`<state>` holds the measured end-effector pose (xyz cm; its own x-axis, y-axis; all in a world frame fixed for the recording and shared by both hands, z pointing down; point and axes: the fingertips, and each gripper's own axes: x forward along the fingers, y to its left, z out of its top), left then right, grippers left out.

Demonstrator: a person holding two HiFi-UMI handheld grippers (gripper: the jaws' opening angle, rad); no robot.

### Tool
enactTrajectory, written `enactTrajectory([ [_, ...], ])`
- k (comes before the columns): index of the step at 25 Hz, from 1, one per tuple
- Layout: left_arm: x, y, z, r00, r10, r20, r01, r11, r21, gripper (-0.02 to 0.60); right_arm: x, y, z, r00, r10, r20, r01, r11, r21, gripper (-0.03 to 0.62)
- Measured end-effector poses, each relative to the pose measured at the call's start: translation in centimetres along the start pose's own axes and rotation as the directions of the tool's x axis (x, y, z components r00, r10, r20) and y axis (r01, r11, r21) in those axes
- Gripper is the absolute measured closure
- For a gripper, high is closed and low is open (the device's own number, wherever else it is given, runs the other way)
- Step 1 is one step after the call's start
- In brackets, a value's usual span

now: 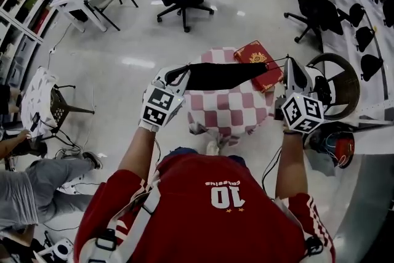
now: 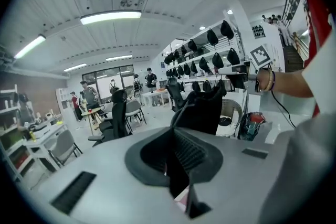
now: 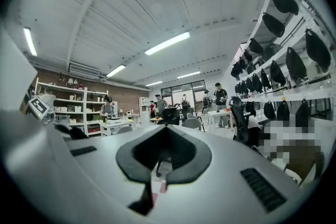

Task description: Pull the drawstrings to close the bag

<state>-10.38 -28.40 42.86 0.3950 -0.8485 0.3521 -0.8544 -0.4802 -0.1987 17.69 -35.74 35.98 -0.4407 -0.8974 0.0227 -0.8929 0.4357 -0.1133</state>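
A small desk [image 1: 198, 127] draped in a soft pink-and-white checked cloth [image 1: 233, 109] stands below. Above it, a black fabric bag [image 1: 218, 76] hangs stretched into a long, flat band between the two tools. A flat red box [image 1: 257, 61] with a gold emblem lies at the desk's far right corner. The left tool [image 1: 175, 78] is clamped on the bag's left end. The right tool [image 1: 290, 69] is pressed together on a thin black drawstring [image 1: 274, 61], taut from the bag's mouth.

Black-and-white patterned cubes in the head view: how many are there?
2. One cube rides on the left gripper, at the left end of the black bag; the other cube on the right gripper, at the bag's right end. None looks hidden.
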Motion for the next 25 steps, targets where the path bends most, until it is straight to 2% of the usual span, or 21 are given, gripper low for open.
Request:
enactTrajectory([
  [5, -1.1, 1.2, 1.2, 1.000, -0.013, -0.005, 0.013, 0.998, 0.061, 0.561, -1.2, -0.9, -0.1, 0.998, -0.060, -0.007, 0.060, 0.998, 0.003, 0.579],
  [11, -1.8, 2.0, 0.5, 0.999, -0.039, -0.038, 0.043, 0.992, 0.117, 0.561, -2.1, -0.4, 0.1, 0.994, -0.103, -0.023, 0.102, 0.995, -0.018, 0.579],
  [16, -1.3, 2.5, 0.0, 0.997, -0.056, -0.044, 0.059, 0.996, 0.063, 0.561, -2.6, -0.9, 0.4, 0.988, -0.153, -0.030, 0.151, 0.987, -0.048, 0.579],
  [22, -1.4, 5.3, 0.5, 0.999, -0.032, 0.003, 0.032, 0.991, -0.126, 0.561, -3.2, -2.4, -1.0, 0.963, -0.259, -0.077, 0.253, 0.964, -0.083, 0.579],
  [25, -1.5, 6.8, 0.5, 1.000, 0.010, 0.011, -0.008, 0.988, -0.155, 0.561, -3.5, -2.9, -1.5, 0.948, -0.304, -0.095, 0.295, 0.951, -0.095, 0.579],
])
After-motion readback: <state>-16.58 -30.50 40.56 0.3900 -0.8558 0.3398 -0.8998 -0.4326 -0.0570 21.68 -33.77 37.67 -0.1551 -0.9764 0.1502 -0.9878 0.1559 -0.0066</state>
